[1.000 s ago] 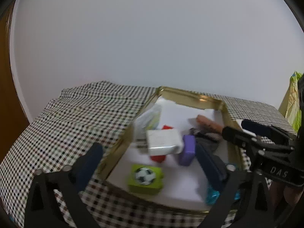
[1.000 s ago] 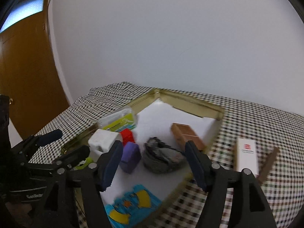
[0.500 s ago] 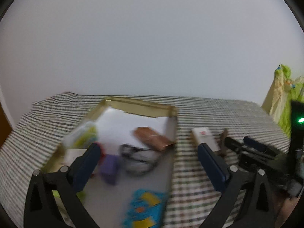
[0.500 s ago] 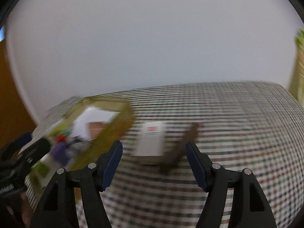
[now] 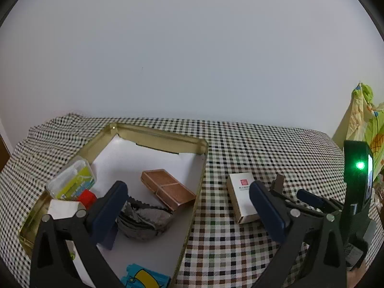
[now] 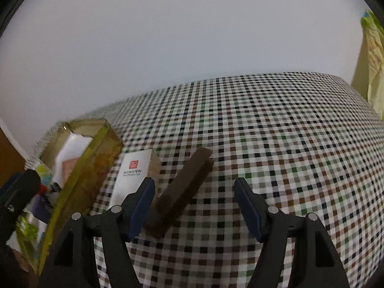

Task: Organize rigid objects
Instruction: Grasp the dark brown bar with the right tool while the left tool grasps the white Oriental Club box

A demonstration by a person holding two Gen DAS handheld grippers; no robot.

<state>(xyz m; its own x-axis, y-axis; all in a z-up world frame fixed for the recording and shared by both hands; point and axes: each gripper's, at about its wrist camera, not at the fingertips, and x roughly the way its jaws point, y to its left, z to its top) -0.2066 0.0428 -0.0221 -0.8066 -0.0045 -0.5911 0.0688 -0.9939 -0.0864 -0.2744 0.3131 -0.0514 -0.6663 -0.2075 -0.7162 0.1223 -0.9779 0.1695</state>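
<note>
One gold tin [image 5: 156,136] — one white box [image 5: 241,195] — one brown bar [image 6: 183,188].

On the checked cloth [image 6: 276,144], open room lies to the right of the dark brown bar [image 6: 180,189] and beyond it toward the wall. To the bar's left the white box [image 6: 130,177] lies just beside it, and the gold tin [image 6: 81,175] wall stands just past the box. Inside the tin, the white floor [image 5: 124,153] toward the far wall lies bare; nearer, a wooden tray [image 5: 168,189] and a grey bundle [image 5: 144,220] crowd it

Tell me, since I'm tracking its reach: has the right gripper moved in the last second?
Yes. The right gripper swung rightward, away from the gold tin, toward the dark brown bar.
</note>
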